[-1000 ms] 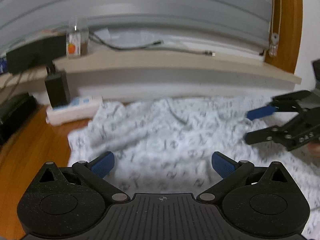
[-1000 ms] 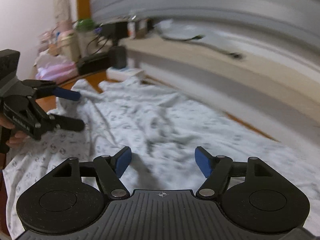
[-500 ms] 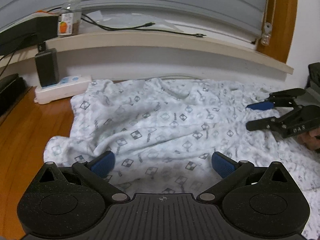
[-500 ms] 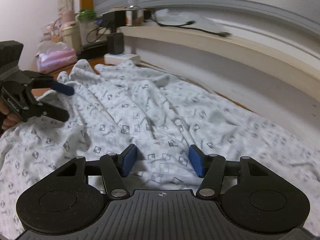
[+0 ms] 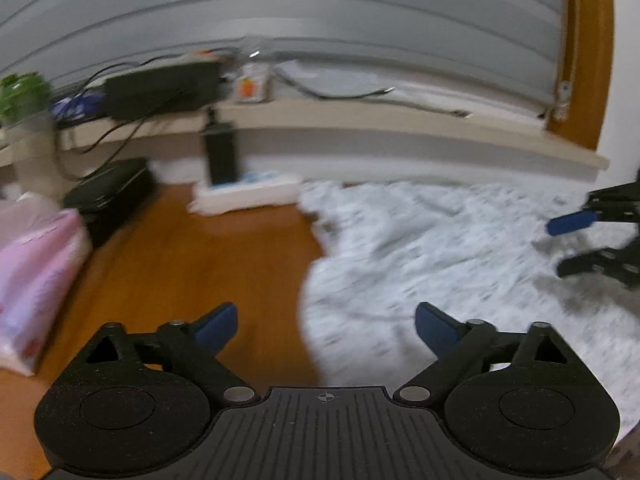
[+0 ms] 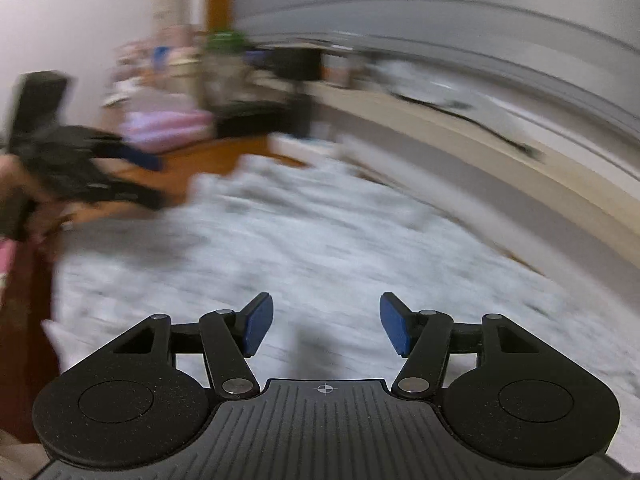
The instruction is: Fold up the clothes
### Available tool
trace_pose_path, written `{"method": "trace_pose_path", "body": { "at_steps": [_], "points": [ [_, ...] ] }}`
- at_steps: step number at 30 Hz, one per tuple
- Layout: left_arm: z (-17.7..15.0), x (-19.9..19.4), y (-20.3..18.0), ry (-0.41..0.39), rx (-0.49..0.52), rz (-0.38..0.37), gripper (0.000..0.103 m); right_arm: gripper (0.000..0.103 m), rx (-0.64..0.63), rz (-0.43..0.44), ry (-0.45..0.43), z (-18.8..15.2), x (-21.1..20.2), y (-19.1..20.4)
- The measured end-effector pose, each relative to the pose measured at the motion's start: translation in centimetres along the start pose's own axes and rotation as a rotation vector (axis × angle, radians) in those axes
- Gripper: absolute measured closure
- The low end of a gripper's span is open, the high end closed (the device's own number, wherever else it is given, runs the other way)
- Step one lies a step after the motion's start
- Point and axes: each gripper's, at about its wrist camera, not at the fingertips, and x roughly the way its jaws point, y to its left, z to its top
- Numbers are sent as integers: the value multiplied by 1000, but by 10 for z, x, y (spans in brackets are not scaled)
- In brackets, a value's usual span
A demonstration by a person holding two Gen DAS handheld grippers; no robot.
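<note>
Across the lower right of the left wrist view the garment (image 5: 440,248) lay spread and unfolded on the floor (image 5: 192,264), left tool (image 5: 325,326) released but just narrowing over its edge, right tool (image 6: 326,326) released and empty; only the left view showed the power strip (image 5: 248,196).

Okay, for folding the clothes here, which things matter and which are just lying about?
For the job:
- patterned garment, spread on the wooden floor
- left gripper, open, nothing between its fingers
- right gripper, open, over the cloth

Lying about:
- power strip
- black adapter
- pink bag
- plant
- cables on the sill
</note>
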Motion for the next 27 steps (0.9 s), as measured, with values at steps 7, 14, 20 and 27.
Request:
{"method": "trace_pose_path", "body": {
  "at_steps": [7, 14, 20, 27],
  "points": [
    [-12, -6, 32, 20, -18, 32, 30, 44, -88, 186, 29, 18, 57, 116],
    [-15, -26, 44, -20, -60, 47, 28, 44, -161, 227, 48, 23, 83, 189],
    [-16, -28, 43, -14, -57, 52, 28, 41, -257, 136, 32, 14, 90, 212],
    [-11, -21, 41, -16, -73, 43, 27, 83, -235, 122, 0, 13, 83, 210]
  ]
}}
